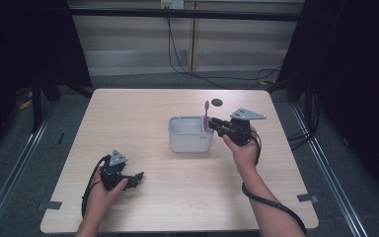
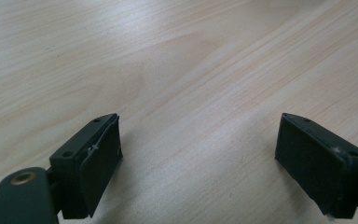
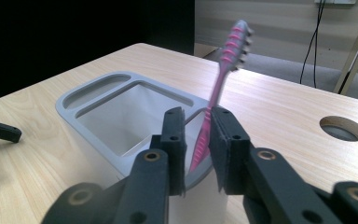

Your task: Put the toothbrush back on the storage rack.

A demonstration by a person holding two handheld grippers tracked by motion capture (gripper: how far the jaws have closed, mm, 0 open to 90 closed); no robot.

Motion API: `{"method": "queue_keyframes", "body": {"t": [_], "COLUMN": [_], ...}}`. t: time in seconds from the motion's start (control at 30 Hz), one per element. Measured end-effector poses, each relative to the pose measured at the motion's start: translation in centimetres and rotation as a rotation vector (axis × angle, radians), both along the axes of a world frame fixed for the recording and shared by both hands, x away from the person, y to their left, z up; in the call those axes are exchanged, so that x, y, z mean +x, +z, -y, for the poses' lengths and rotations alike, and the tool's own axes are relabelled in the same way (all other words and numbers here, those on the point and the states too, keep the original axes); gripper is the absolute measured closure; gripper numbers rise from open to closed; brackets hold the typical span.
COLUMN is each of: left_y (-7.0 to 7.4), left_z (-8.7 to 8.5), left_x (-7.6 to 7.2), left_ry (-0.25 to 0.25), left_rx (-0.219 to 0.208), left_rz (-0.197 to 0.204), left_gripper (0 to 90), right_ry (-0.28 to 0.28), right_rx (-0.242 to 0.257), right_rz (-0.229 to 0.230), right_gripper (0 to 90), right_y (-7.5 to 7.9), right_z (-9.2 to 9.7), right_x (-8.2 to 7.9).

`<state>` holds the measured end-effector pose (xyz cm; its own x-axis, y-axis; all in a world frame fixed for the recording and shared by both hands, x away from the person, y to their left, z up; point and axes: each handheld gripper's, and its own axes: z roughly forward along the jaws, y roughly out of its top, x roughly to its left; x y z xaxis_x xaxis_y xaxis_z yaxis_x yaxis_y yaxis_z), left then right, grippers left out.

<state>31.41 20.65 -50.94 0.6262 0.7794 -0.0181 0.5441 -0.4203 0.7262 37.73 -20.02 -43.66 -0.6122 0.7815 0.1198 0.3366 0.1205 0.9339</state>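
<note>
A pink toothbrush stands tilted, head up, in the right-hand slot of a grey compartmented holder at the table's middle. My right gripper reaches in from the holder's right. In the right gripper view its jaws straddle the toothbrush handle above the holder's rim. The handle rests against the right pad and a gap shows on the left, so the right gripper stands narrowly open. The brush head is blurred. My left gripper lies near the front left, wide open over bare wood.
A round cable hole is cut in the tabletop behind the holder. The holder's large middle compartment holds nothing. Cables trail from both grippers towards the front edge. Dark curtains flank the table.
</note>
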Motion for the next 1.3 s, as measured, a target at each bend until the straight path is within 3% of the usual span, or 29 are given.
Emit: {"method": "queue_keyframes", "body": {"t": [0.47, 0.57, 0.67, 0.7, 1.3], "left_y": [0.0, 0.0, 0.0, 0.0, 0.0], "left_z": [0.0, 0.0, 0.0, 0.0, 0.0], "left_x": [0.0, 0.0, 0.0, 0.0, 0.0], "left_ry": [-0.002, -0.002, -0.002, -0.002, -0.001], "left_rx": [0.002, 0.002, 0.002, 0.002, 0.002], "left_rz": [0.001, 0.001, 0.001, 0.001, 0.001], "left_gripper": [13.8, 13.8, 13.8, 13.8, 13.8], "right_ry": [-0.011, -0.013, -0.019, -0.021, 0.001], "right_rx": [-0.033, -0.061, -0.054, -0.049, -0.054], "right_rz": [-0.006, -0.019, -0.024, -0.038, -0.065], "right_gripper": [41.0, 32.3, 28.5, 23.6, 19.3], "right_y": [0.7, 0.8, 0.7, 0.7, 0.9], "right_z": [0.0, -0.1, 0.0, 0.2, 1.8], "right_x": [-0.2, -0.3, -0.3, -0.2, -1.1]}}
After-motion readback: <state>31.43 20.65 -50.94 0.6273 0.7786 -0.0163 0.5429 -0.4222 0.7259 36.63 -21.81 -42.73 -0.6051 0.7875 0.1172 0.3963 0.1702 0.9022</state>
